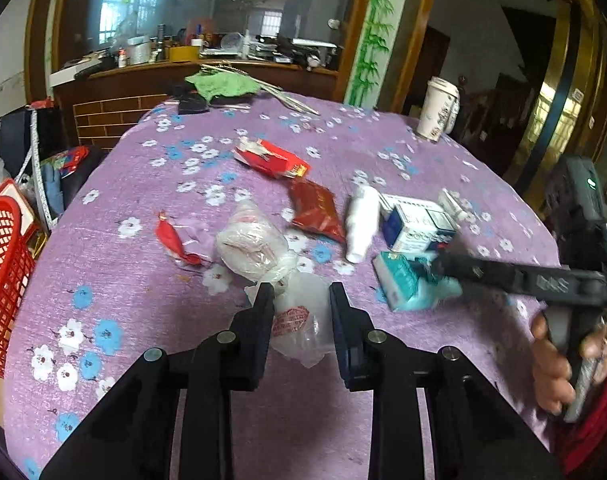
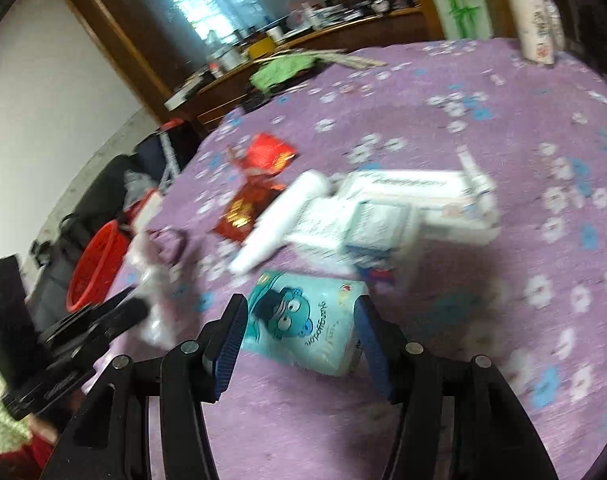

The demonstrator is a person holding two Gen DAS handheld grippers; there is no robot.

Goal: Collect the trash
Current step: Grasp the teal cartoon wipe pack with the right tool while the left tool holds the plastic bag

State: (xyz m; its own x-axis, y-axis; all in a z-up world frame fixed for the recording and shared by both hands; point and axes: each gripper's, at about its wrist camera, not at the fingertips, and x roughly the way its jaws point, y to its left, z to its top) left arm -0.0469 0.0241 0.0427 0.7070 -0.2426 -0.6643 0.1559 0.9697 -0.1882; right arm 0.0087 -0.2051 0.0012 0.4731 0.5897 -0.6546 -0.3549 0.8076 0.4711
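The soft teal tissue pack with a cartoon face (image 2: pixel 303 324) is seen lying on the purple flowered tablecloth (image 2: pixel 483 360), right between the two fingers of the right gripper (image 2: pixel 301 344). The fingers are spread wide, one on each side of the pack, and it cannot be told if they are touching it yet. The pack's long side is laid across the gap, from one finger to the other, so it looks as if only a squeeze is needed. The right hand is plainly the nearer one for this pack. On the other side, the left gripper (image 1: pixel 301 316) is held open too, with a thin clear plastic bag with a red stamp (image 1: pixel 299 320) lying between its fingers and not pinched. A little farther off, a white plastic bottle on its side (image 2: pixel 281 222) and a white and blue paper box (image 1: pixel 419 222) are found close together. Farther still, a flat red snack packet (image 1: pixel 317 210) is seen. A red plastic basket (image 1: pixel 1 280) is placed off the table's left edge, and the trash may be meant for it.
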